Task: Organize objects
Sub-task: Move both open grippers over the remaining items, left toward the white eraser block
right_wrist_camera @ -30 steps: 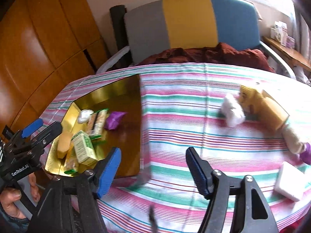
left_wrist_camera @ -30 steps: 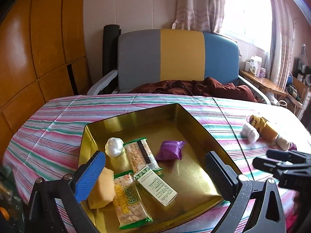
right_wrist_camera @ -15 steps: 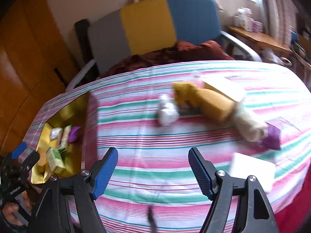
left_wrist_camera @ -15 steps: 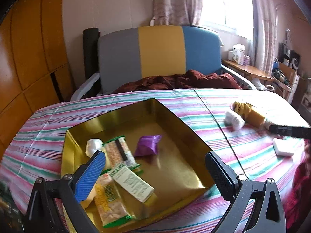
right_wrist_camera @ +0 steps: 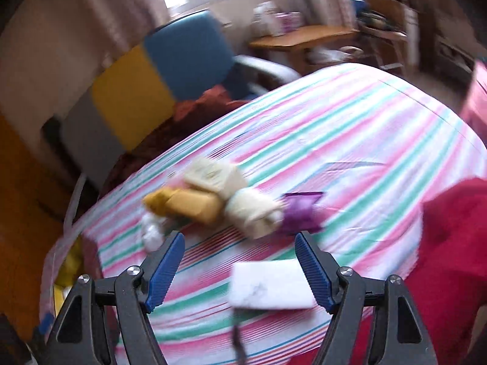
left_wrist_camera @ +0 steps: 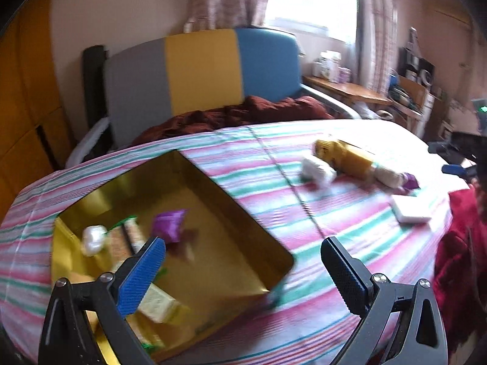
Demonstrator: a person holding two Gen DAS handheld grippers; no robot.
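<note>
A gold tray (left_wrist_camera: 249, 222) on the striped tablecloth holds a purple packet (left_wrist_camera: 169, 225), a white candy (left_wrist_camera: 92, 238) and several snack packs. My left gripper (left_wrist_camera: 243, 270) is open and empty above the tray's near right corner. My right gripper (right_wrist_camera: 239, 263) is open and empty just above a white flat packet (right_wrist_camera: 269, 286). Beyond it lie a purple packet (right_wrist_camera: 299, 213), a cream roll (right_wrist_camera: 254, 211), a yellow pack (right_wrist_camera: 185, 206), a beige box (right_wrist_camera: 213, 176) and a white candy (right_wrist_camera: 152, 232). The same cluster (left_wrist_camera: 350, 159) shows at the right in the left wrist view.
A grey, yellow and blue chair (left_wrist_camera: 201, 73) with a dark red cloth (left_wrist_camera: 243, 115) stands behind the table. A red garment (right_wrist_camera: 450, 255) lies at the table's right edge. A wooden side table (right_wrist_camera: 304, 36) is at the back right. Wooden panels (left_wrist_camera: 24, 91) line the left.
Both views have swung right. My right gripper has moved right, from near the tray to over the white packet and snack cluster. My left gripper has shifted toward the tray's right corner.
</note>
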